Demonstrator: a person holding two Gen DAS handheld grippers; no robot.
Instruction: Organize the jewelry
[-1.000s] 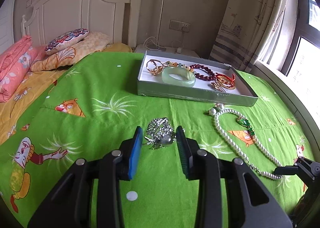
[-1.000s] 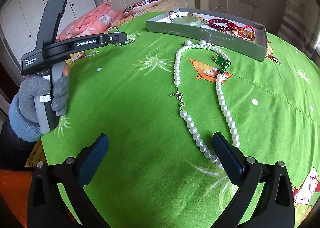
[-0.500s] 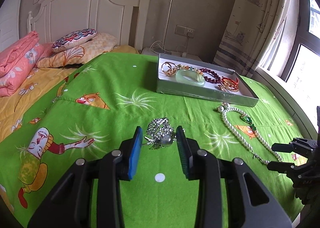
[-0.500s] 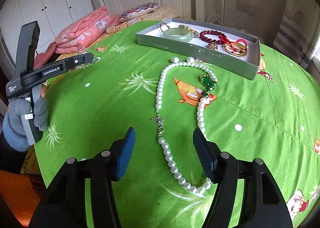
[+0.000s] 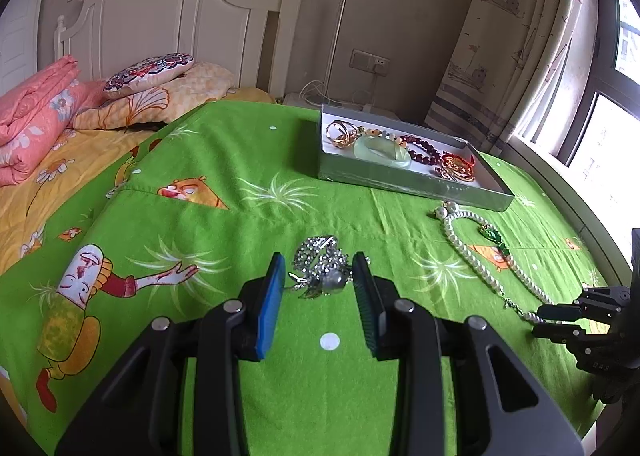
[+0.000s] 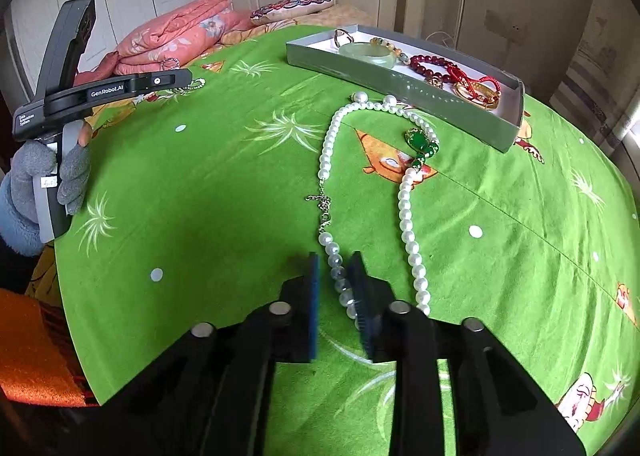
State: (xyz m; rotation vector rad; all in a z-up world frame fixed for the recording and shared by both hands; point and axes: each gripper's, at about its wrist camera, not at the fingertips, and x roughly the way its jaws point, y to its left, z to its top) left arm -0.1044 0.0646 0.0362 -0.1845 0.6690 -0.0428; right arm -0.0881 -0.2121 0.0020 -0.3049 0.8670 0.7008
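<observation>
While gripping a rhinestone brooch (image 5: pixel 320 266) between blue pads, hovering over a green cartoon bedspread (image 5: pixel 224 184): left gripper (image 5: pixel 318 284), jaws narrowed around the sparkling piece and carrying it clear of the cloth, as also seen in the right wrist view, where the brooch is dangling from the tool's tip near folded pink bedding (image 6: pixel 176 36). Being steadied by a grey-gloved left hand (image 6: pixel 44 176) wrapped around the handle. Closing down on a pearl necklace (image 6: pixel 404 192) at its near end: right gripper (image 6: pixel 334 288), jaws drawn to a narrow gap with the beads sitting between the pads, though whether actually pinching or merely bracketing them, hard to tell. Lying loosely looped on the bedspread, the rest of the strand, with a green pendant (image 6: pixel 420 142) resting on one side and a small metal clasp on the other. Sitting just beyond the necklace's far end: a grey tray (image 6: pixel 400 86), already holding a pale jade bangle (image 6: pixel 368 52), a dark red bead bracelet (image 6: pixel 432 66), gold rings (image 5: pixel 340 132) and a red-corded gold piece (image 6: pixel 478 92). Framing the scene behind: a white headboard (image 5: pixel 168 20) and a patterned curtain (image 5: pixel 508 44).
</observation>
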